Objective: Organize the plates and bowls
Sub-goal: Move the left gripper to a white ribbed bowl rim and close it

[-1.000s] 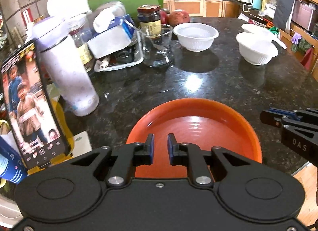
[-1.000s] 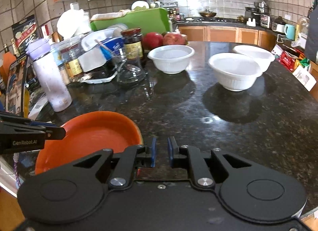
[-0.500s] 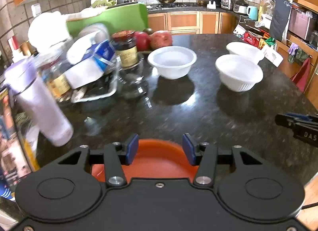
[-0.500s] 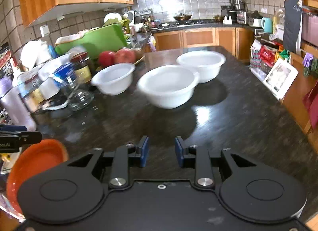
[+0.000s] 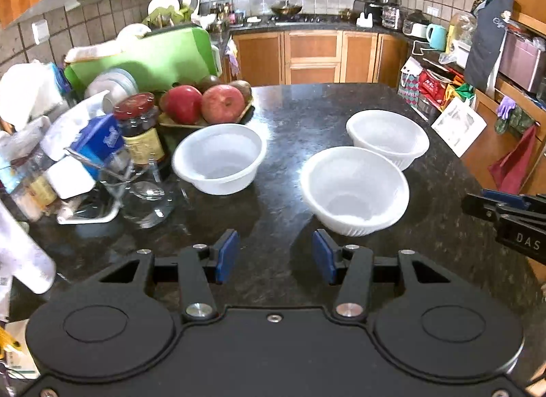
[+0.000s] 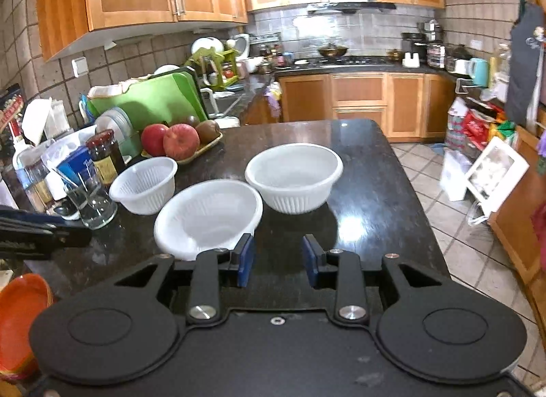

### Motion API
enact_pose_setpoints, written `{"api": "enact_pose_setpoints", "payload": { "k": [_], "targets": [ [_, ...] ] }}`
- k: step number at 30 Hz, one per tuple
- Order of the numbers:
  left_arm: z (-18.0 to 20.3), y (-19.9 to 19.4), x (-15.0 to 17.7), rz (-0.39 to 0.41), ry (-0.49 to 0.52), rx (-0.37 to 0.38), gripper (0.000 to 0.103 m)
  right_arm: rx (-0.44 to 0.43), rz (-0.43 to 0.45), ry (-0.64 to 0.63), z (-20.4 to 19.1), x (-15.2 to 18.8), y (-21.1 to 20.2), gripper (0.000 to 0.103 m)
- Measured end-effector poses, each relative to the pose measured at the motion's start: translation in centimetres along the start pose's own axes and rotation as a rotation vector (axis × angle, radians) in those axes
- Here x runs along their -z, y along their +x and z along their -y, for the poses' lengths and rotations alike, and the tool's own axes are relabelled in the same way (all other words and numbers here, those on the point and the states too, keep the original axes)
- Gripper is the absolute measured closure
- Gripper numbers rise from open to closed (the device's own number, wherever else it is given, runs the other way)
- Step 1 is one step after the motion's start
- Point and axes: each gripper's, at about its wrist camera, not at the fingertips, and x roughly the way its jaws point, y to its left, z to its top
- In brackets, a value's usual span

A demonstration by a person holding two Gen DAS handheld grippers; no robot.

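Note:
Three white ribbed bowls stand on the black granite counter (image 5: 307, 113): a left bowl (image 5: 220, 158), a near bowl (image 5: 355, 190) and a far right bowl (image 5: 387, 137). They also show in the right wrist view: left (image 6: 145, 183), near (image 6: 206, 214), far (image 6: 293, 180). My left gripper (image 5: 275, 257) is open and empty, just short of the near bowl. My right gripper (image 6: 277, 260) is open and empty, right beside the near bowl's rim. An orange plate (image 6: 20, 318) lies at the counter's near left corner.
Clutter fills the left side: a glass (image 5: 143, 192), a dark jar (image 5: 141, 134), a blue carton (image 5: 99, 141), a fruit tray with apples (image 5: 204, 105) and a green cutting board (image 5: 153, 59). The counter edge drops to tiled floor (image 6: 443, 212) on the right.
Both grippers have opened and risen, moving forward toward the white bowls. The orange plate has left the left wrist view and lies low at the left of the right view.

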Motion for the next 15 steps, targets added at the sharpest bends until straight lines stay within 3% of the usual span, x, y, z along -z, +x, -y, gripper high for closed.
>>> {"api": "enact_pose_setpoints", "payload": {
  "k": [4,9,15],
  "targets": [
    [1.0,2.2,-1.2,-0.055,-0.035,-0.024,0.047,-0.075,-0.019,0.002,0.9,-1.3,2.3,0.069],
    [1.5,4.6,-2.1,-0.091,-0.047,-0.066,0.051,-0.107,-0.032,-0.031,0.6,-2.4,4.7,0.069],
    [1.8,5.5,-3.6,-0.068,-0.016,-0.064,0.051,-0.135,-0.069,-0.038,0.3,-3.0,6.8,0.069]
  ]
}}
